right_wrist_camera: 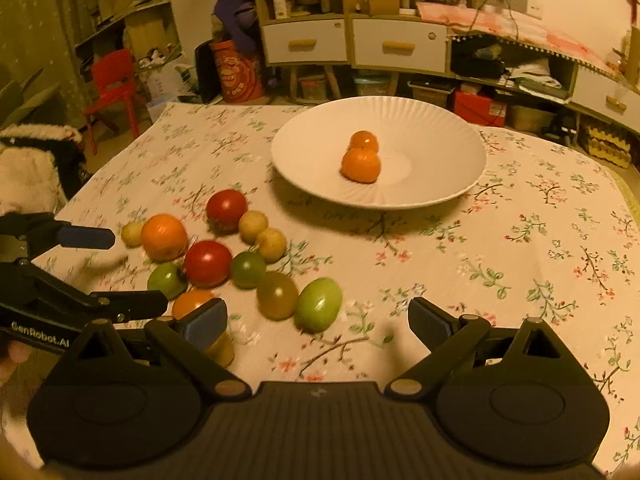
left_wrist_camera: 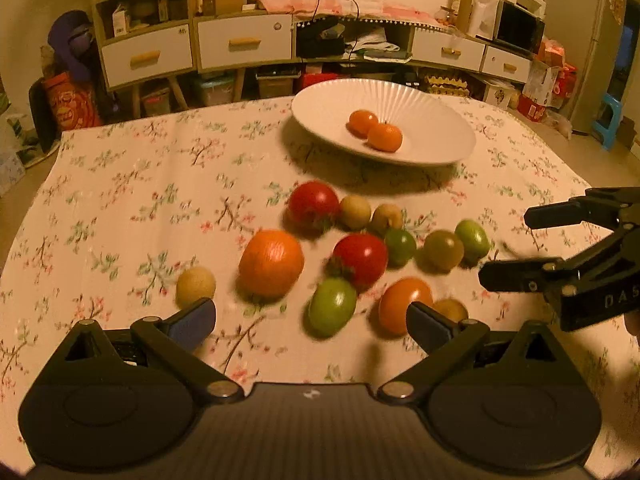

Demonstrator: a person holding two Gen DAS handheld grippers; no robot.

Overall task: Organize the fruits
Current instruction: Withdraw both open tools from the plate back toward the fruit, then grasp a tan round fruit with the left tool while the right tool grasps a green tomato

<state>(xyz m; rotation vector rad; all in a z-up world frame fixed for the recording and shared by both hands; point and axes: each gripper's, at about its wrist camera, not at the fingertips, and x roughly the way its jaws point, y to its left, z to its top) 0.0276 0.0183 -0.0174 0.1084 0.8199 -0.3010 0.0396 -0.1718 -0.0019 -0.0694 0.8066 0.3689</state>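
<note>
A white plate (left_wrist_camera: 440, 148) (right_wrist_camera: 440, 188) at the table's far side holds two mandarins (left_wrist_camera: 384, 136) (right_wrist_camera: 360, 164). In front of it a cluster lies on the cloth: a large orange (left_wrist_camera: 271, 262) (right_wrist_camera: 164, 237), two red tomatoes (left_wrist_camera: 361, 258) (right_wrist_camera: 208, 263), green tomatoes (left_wrist_camera: 332, 307) (right_wrist_camera: 319, 309), an orange tomato (left_wrist_camera: 400, 300) and small tan fruits (left_wrist_camera: 195, 285). My left gripper (left_wrist_camera: 310, 320) (right_wrist_camera: 138, 272) hovers open over the cluster's near side. My right gripper (right_wrist_camera: 316, 322) (left_wrist_camera: 505, 246) is open at the cluster's right end, above a green tomato. Neither holds anything.
A floral tablecloth (right_wrist_camera: 540, 260) covers the table. To the right of the fruits the cloth is bare. Beyond the far edge stand drawer cabinets (left_wrist_camera: 244, 42), boxes and a red chair (right_wrist_camera: 114, 88). A fluffy white sleeve (right_wrist_camera: 28, 168) shows at far left in the right wrist view.
</note>
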